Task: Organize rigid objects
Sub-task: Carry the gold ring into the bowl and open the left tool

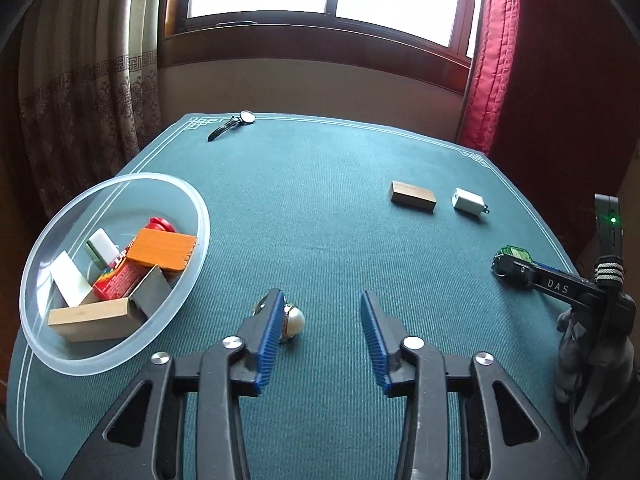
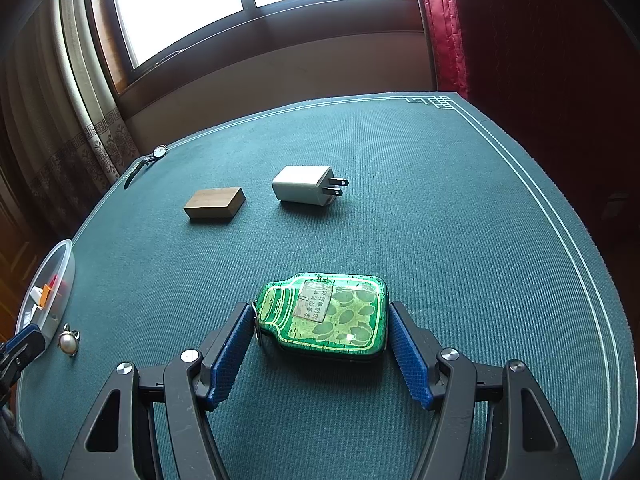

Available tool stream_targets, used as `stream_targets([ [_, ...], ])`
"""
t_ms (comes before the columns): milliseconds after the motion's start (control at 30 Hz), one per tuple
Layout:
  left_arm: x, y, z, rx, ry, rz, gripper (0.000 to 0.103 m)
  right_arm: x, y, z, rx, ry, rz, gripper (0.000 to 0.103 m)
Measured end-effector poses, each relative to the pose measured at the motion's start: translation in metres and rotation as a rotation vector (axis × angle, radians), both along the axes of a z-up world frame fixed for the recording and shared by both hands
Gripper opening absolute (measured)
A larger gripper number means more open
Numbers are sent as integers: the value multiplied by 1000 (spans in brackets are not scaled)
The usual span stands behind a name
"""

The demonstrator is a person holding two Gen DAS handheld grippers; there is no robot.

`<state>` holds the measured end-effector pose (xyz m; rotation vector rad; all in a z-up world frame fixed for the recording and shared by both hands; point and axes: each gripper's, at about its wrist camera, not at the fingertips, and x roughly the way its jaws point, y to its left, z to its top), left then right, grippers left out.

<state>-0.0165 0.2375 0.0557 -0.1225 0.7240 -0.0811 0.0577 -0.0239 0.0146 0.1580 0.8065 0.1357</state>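
Green bottle-shaped tin (image 2: 326,314) lies flat on the teal surface (image 2: 460,220), long axis crosswise, between the spread right claw (image 2: 320,344); left claw (image 1: 322,336), likewise apart, holds nothing.

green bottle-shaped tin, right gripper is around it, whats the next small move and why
Probably close the right gripper on the green tin. The tin lies flat on the teal cloth between the open blue pads, which flank its two ends without visibly squeezing it. Once gripped, it could go to the clear bowl holding the other items.
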Motion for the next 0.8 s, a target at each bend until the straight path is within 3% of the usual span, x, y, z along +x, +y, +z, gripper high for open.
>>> stream_targets([
  [67, -3, 3, -3, 1, -1, 15, 56, 0, 0, 0, 0, 0, 0, 71],
  [567, 28, 8, -42, 12, 95, 43, 55, 0, 1, 0, 0, 0, 0, 71],
  [633, 30, 7, -41, 19, 89, 38, 38, 0, 0, 0, 0, 1, 1, 71],
  [800, 27, 3, -40, 27, 80, 21, 38, 0, 0, 0, 0, 1, 1, 71],
])
